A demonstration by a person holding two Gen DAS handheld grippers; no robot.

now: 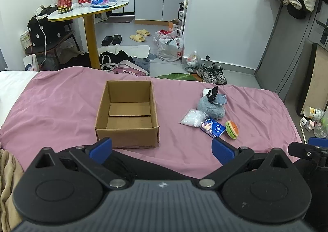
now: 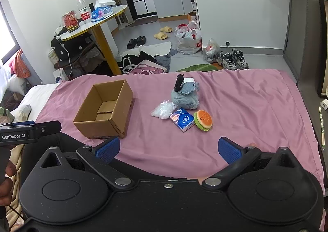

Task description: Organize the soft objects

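Note:
An empty cardboard box (image 1: 127, 113) (image 2: 104, 108) stands open on the pink bedspread (image 1: 61, 108) (image 2: 246, 104). To its right lies a cluster: a grey-blue plush (image 1: 212, 104) (image 2: 185, 97) with a black-and-white piece on top, a clear white bag (image 1: 193, 118) (image 2: 164, 109), a blue tissue pack (image 1: 213, 128) (image 2: 182, 119) and a burger-shaped plush (image 1: 232, 129) (image 2: 203, 119). My left gripper (image 1: 162, 149) hovers open just in front of the box. My right gripper (image 2: 169, 149) is open, nearer than the cluster, holding nothing.
Beyond the bed's far edge the floor holds clothes, slippers (image 1: 140, 35), plastic bags (image 1: 171, 46) and sneakers (image 1: 213, 74). A round table (image 1: 90, 9) with a bottle stands at the back left. A beige blanket (image 1: 8, 174) lies at my near left.

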